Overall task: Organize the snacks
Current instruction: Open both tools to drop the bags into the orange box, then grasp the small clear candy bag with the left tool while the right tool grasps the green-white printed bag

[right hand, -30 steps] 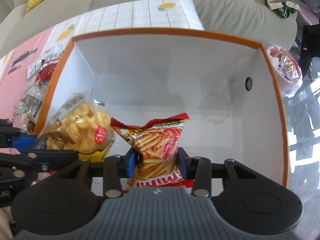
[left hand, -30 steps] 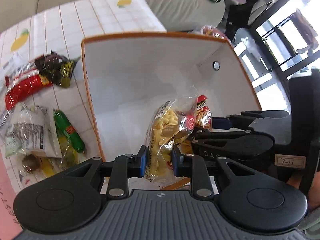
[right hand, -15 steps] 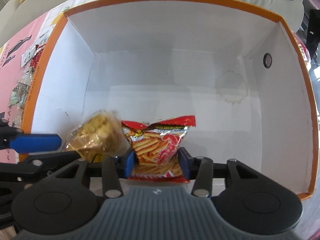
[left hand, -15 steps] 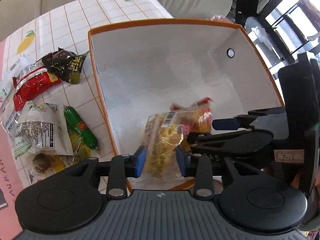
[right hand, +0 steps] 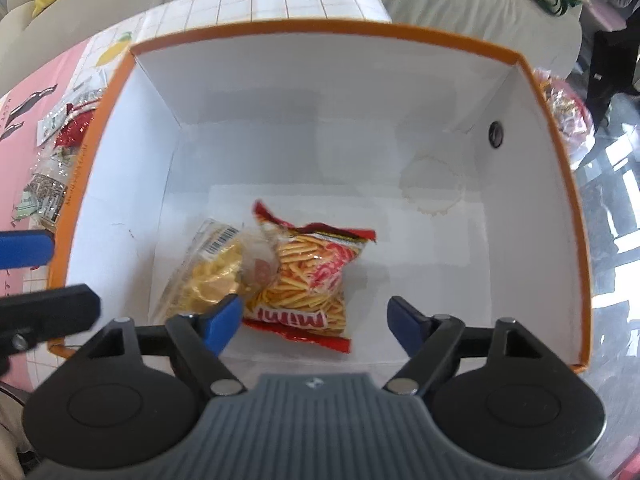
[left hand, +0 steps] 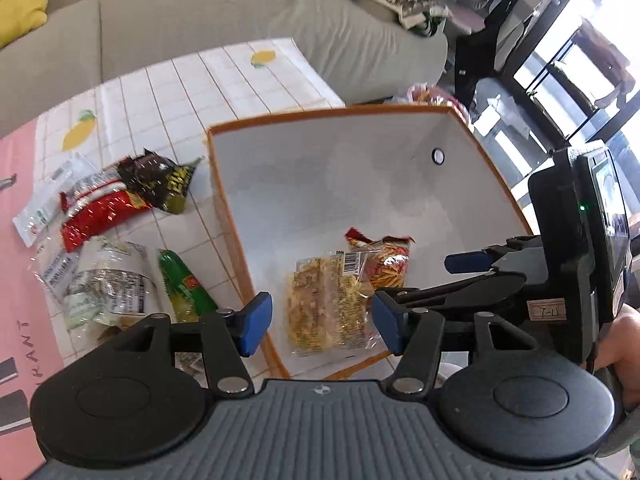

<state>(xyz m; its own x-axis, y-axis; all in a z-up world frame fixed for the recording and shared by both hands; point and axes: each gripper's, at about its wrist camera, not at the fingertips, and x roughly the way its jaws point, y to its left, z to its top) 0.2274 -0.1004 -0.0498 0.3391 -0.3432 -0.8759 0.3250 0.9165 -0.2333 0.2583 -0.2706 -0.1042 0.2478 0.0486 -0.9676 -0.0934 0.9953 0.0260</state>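
A white box with an orange rim [left hand: 224, 200] [right hand: 552, 128] stands on the tiled table. On its floor lie a clear bag of yellow snacks [left hand: 326, 308] [right hand: 208, 276] and a red bag of snack sticks [left hand: 386, 262] [right hand: 312, 280], side by side and touching. My left gripper [left hand: 322, 326] is open and empty above the yellow bag. My right gripper [right hand: 314, 318] is open and empty above the red bag; it also shows at the right of the left wrist view [left hand: 480, 276].
Left of the box on the table lie a red packet [left hand: 100, 212], a dark brown packet [left hand: 160, 180], a clear printed bag [left hand: 104, 284] and a green packet [left hand: 184, 284]. A grey sofa [left hand: 240, 12] stands behind the table. A pink mat [left hand: 20, 280] covers the left.
Both grippers opened and let go of their bags, which dropped onto the box floor. Both grippers have risen and drawn back from the box.
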